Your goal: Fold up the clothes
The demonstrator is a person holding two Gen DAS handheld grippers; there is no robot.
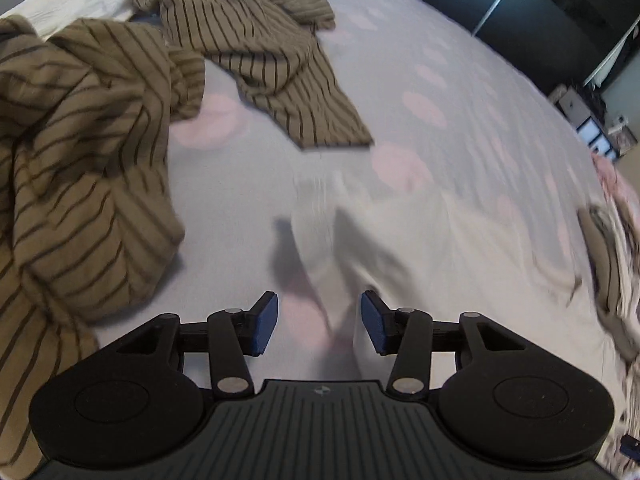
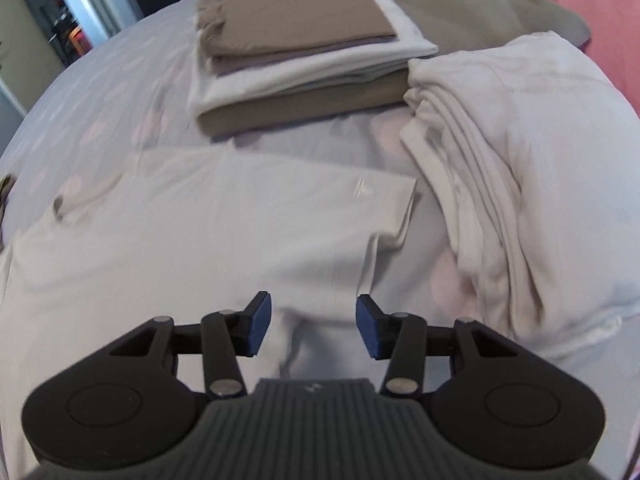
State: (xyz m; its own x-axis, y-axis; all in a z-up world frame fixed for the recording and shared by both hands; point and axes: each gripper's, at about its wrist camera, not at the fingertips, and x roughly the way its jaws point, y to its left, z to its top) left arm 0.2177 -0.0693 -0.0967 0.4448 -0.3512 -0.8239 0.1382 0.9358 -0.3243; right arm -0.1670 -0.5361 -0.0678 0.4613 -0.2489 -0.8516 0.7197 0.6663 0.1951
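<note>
Soft, smooth white cotton shirt [image 2: 224, 220] spread flat on grey pink-dotted bed sheet [image 2: 100, 92], just beyond right gripper [image 2: 314, 326]. Left gripper [image 1: 318, 322] over its blurred edge. Both jaws apart, empty. Rumpled tan striped knit garment [image 1: 80, 152] far left.

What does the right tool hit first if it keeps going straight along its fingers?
Most likely the flat white T-shirt spread on the bed, directly beyond the open right tool; nothing shows between, though depth is unclear.

bare sheet [image 1: 240, 208] free; striped garment [image 1: 80, 160] left.
</note>
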